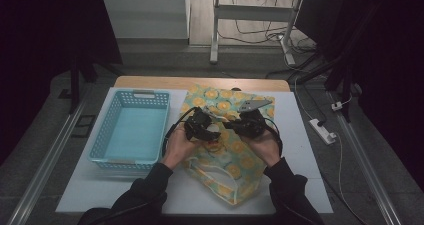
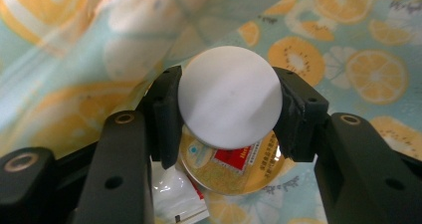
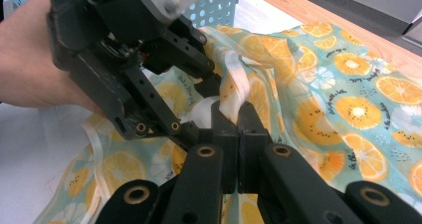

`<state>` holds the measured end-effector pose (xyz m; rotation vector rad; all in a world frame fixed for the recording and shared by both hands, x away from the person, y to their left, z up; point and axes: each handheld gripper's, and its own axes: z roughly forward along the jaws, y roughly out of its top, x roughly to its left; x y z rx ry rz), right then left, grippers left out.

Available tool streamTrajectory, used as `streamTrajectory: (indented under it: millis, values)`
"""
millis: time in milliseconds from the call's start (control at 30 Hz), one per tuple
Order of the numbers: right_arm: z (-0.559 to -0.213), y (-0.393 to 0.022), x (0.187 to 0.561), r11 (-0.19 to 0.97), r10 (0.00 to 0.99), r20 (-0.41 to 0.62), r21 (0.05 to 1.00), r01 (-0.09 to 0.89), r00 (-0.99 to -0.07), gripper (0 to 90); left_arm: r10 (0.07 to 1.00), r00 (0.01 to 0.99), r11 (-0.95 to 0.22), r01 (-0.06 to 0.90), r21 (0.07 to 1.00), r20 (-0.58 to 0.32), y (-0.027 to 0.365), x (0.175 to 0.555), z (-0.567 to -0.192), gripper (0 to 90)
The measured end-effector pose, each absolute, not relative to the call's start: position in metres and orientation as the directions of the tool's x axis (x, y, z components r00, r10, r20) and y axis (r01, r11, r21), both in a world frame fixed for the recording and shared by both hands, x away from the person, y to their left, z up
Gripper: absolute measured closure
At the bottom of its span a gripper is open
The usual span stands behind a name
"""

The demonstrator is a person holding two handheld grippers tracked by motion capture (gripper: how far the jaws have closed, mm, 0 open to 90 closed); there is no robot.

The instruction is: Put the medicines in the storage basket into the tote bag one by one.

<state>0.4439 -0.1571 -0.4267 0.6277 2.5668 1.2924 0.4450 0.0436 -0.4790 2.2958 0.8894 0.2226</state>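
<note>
An orange-slice print bag lies on the white table. My left gripper is shut on a round jar with a white lid and a gold label, held over the bag's fabric. In the right gripper view the left gripper's body hangs just ahead, with the jar's white lid beneath it. My right gripper is shut on the bag's raised edge, pinching the fabric between its jaws. In the high view the right gripper sits close beside the left one.
A light blue slotted basket stands left of the bag, with nothing in it. A small white sachet lies under the jar. Off the table's right side a power strip lies on the floor. A wooden table edge runs behind the bag.
</note>
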Motion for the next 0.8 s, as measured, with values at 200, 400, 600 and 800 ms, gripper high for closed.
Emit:
streamTrajectory:
  millis: [200,400,600,800]
  values:
    - [-0.428,-0.157,0.445,0.527,0.457,0.015,0.800,0.285,-0.889,89.7,0.651,0.753,-0.537,0.547,0.642,-0.097,0.045,0.448,-0.481,49.4]
    - [-0.427,-0.158,0.445,0.526,0.459,0.013,0.802,0.284,-0.889,89.7,0.653,0.750,-0.509,0.538,0.672,-0.105,0.050,0.444,-0.473,40.2]
    - [-0.426,-0.158,0.444,0.525,0.458,0.015,0.802,0.284,-0.889,89.7,0.633,0.762,-0.494,0.531,0.689,-0.133,0.056,0.434,-0.462,29.0]
    - [-0.427,-0.158,0.444,0.528,0.457,0.015,0.800,0.285,-0.889,89.7,0.619,0.771,-0.497,0.531,0.686,-0.148,0.060,0.424,-0.462,23.7]
